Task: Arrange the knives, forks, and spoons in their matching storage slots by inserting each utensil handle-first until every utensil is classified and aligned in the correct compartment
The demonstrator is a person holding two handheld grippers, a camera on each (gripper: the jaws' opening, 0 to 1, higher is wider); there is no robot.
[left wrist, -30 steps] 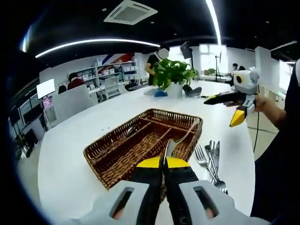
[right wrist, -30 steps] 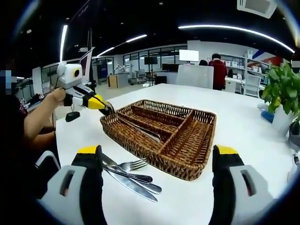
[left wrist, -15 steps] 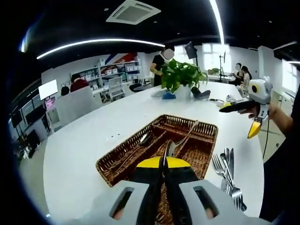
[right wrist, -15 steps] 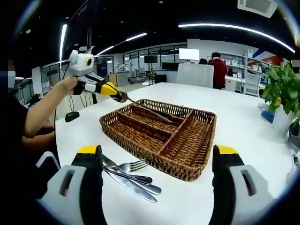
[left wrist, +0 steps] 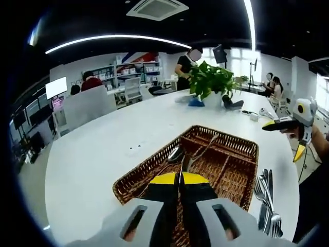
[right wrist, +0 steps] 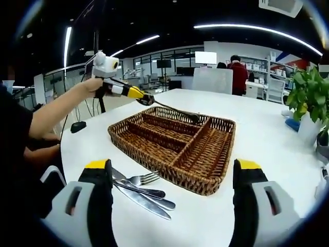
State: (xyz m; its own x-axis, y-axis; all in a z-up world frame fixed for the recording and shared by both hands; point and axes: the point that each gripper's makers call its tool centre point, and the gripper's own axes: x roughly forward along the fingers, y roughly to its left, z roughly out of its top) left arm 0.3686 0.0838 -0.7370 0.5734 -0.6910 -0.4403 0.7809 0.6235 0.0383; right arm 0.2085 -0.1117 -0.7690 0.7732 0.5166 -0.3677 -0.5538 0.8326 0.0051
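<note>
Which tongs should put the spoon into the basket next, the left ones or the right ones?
The left tongs, probably. They are already shut on the spoon and hold it over the wicker basket. The right tongs are open with nothing in them, near the loose cutlery on the table.

From my end I count one wicker tray (right wrist: 203, 177), one spoon (right wrist: 177, 112) up in the left gripper (right wrist: 145, 99), one fork (right wrist: 138, 179) on the table, plus two more utensils beside it.

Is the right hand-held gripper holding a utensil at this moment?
No. The right hand-held gripper stands wide open with nothing between its jaws, and the fork lies on the table.
</note>
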